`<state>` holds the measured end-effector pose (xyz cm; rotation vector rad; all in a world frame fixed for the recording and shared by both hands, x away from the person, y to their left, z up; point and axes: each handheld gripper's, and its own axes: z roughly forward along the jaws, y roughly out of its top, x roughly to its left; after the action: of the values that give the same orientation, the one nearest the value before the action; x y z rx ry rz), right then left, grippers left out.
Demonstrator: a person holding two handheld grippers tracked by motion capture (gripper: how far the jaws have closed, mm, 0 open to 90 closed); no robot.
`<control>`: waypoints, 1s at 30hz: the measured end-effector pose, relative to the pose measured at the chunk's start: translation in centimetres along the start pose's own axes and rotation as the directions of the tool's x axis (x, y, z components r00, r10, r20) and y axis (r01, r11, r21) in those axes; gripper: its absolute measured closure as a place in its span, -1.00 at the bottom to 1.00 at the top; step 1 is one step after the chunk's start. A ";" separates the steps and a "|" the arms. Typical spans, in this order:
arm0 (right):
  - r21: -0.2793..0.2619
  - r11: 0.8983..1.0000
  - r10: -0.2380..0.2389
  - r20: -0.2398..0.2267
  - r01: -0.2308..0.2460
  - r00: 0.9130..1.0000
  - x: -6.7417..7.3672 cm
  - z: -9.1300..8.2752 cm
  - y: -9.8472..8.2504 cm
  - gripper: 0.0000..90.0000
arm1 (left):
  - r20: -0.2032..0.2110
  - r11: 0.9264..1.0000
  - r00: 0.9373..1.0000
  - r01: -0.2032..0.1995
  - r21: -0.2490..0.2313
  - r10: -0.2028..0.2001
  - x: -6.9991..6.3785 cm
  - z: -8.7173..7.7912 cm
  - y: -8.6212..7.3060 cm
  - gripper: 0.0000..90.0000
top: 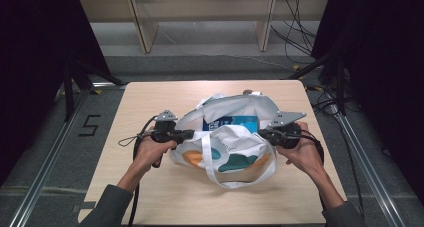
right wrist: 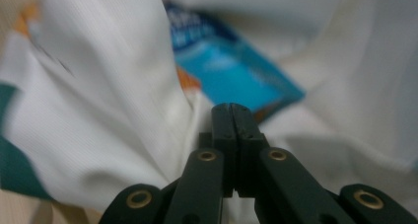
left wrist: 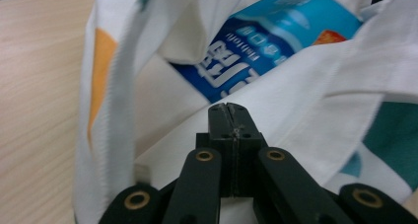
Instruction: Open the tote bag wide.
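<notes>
A white tote bag (top: pixel 231 143) with orange and teal prints lies in the middle of the wooden table (top: pixel 150 99), its mouth facing away. A blue package (top: pixel 231 123) with white lettering shows inside the mouth. My left gripper (top: pixel 192 133) is at the bag's left rim and my right gripper (top: pixel 260 132) at its right rim. In the left gripper view the jaws (left wrist: pixel 227 108) stand pressed together on the white cloth (left wrist: pixel 320 71), with the package (left wrist: pixel 276 41) beyond. In the right gripper view the jaws (right wrist: pixel 231 108) are likewise pinched on the cloth (right wrist: pixel 98 86) in front of the package (right wrist: pixel 231 71).
One bag strap (top: pixel 240 183) loops toward the table's front edge. Beyond the far edge stand pale wooden frame legs (top: pixel 142 29) and loose cables (top: pixel 295 32) on the floor. Metal rails (top: pixel 55 152) run along both sides, with a "5" mark (top: pixel 90 125) at the left.
</notes>
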<state>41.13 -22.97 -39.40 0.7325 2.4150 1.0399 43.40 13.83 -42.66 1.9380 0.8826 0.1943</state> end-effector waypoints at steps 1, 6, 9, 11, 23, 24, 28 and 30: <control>-0.049 0.999 -0.010 0.009 0.010 1.000 0.1 -0.3 0.8 1.00 | 0.000 1.000 1.000 -0.007 -0.004 0.007 -0.2 0.0 0.4 0.99; -0.140 0.990 -0.038 -0.014 0.035 0.999 2.0 -0.4 4.7 1.00 | -0.021 0.999 0.999 -0.040 -0.012 0.039 -0.5 0.8 2.9 0.99; -0.080 0.995 -0.069 -0.038 0.066 0.997 3.4 1.3 5.2 1.00 | -0.061 0.998 0.997 -0.053 0.020 0.054 0.2 1.9 4.7 0.99; -0.047 0.995 -0.086 -0.080 0.082 0.993 3.9 2.3 4.6 1.00 | -0.098 0.997 0.994 -0.048 0.058 0.053 1.3 2.8 5.8 0.99; 0.113 0.982 -0.129 -0.195 0.153 0.972 8.8 4.6 -2.4 1.00 | -0.215 0.988 0.977 0.042 0.150 -0.009 5.3 6.7 6.5 0.99; 0.104 0.981 -0.141 -0.196 0.164 0.970 8.8 4.6 -2.4 1.00 | -0.210 0.986 0.978 0.046 0.158 -0.012 5.5 6.7 6.5 0.99; 0.094 0.983 -0.134 -0.207 0.156 0.969 8.5 4.3 -1.8 1.00 | -0.202 0.987 0.979 0.049 0.150 -0.018 5.3 6.4 6.6 0.99; 0.026 0.990 -0.129 -0.203 0.137 0.971 7.6 3.6 -1.0 1.00 | -0.191 0.990 0.982 0.032 0.134 -0.006 4.7 5.8 6.7 0.99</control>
<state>36.93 -17.02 -43.70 0.4896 2.6221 1.0596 52.91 10.96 -41.23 2.0618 1.0632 0.3199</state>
